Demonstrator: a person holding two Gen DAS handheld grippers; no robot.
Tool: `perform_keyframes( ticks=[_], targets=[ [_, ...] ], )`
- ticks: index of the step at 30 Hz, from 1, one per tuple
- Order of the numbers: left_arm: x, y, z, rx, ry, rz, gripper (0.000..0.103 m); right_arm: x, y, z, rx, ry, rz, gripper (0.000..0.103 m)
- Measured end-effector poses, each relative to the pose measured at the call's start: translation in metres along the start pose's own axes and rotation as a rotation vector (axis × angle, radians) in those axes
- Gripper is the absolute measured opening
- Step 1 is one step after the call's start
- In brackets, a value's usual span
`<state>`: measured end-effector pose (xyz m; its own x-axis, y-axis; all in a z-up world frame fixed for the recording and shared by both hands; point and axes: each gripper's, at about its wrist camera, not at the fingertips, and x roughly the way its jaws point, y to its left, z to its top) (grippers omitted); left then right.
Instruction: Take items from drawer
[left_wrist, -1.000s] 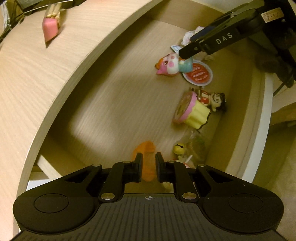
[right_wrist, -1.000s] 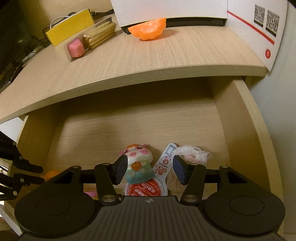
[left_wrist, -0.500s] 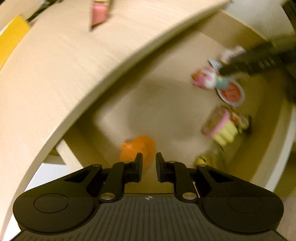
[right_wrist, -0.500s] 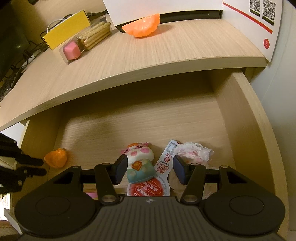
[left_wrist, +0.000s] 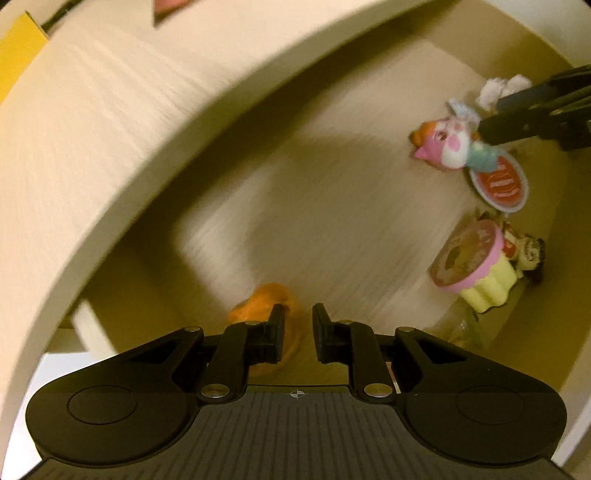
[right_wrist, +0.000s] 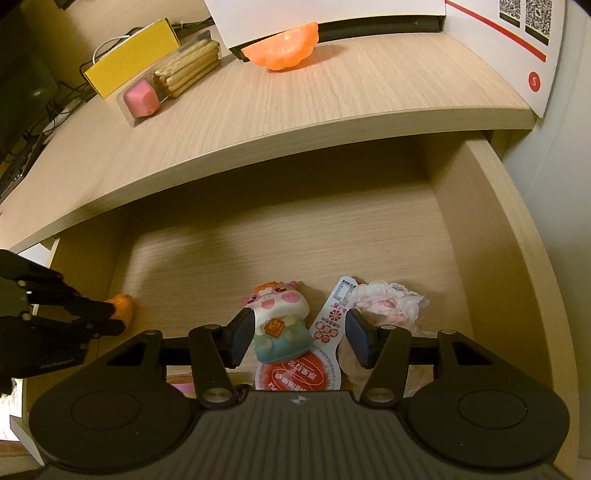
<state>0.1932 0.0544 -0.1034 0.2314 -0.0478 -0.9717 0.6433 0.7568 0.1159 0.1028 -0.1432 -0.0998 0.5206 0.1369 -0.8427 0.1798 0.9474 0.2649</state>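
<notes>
The open wooden drawer holds several toys. A small orange toy lies on the floor in its left corner. My left gripper points down just over it. Its jaws are opening, still only a narrow gap apart, and the orange toy shows partly behind the left finger, not clamped. My right gripper hovers open above a pink pig toy, with the pads clear of it. The pig toy rests partly on a round red packet.
White lace fabric lies right of the packet. A pink and yellow cupcake toy and a small figure sit near the drawer front. On the desk top are an orange slice toy, a biscuit pack and a yellow box.
My left gripper has rolled and dropped toward the drawer's left corner, closer over the orange toy, and its gap is slightly wider. The right gripper has stayed above the pig toy.
</notes>
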Motion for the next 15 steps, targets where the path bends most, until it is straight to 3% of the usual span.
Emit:
perform_keyframes(
  ticks=[5, 9, 15],
  targets=[
    [0.006, 0.007, 0.002, -0.04, 0.001, -0.019, 0.019, -0.007, 0.008, -0.001, -0.048, -0.04, -0.032, 0.057],
    [0.005, 0.016, -0.003, -0.122, 0.011, -0.02, 0.015, -0.021, 0.019, -0.004, -0.133, -0.123, -0.093, 0.068],
    [-0.023, 0.028, -0.014, -0.295, -0.11, -0.115, 0.01, -0.005, 0.032, 0.01, -0.263, 0.016, -0.04, 0.068]
  ],
)
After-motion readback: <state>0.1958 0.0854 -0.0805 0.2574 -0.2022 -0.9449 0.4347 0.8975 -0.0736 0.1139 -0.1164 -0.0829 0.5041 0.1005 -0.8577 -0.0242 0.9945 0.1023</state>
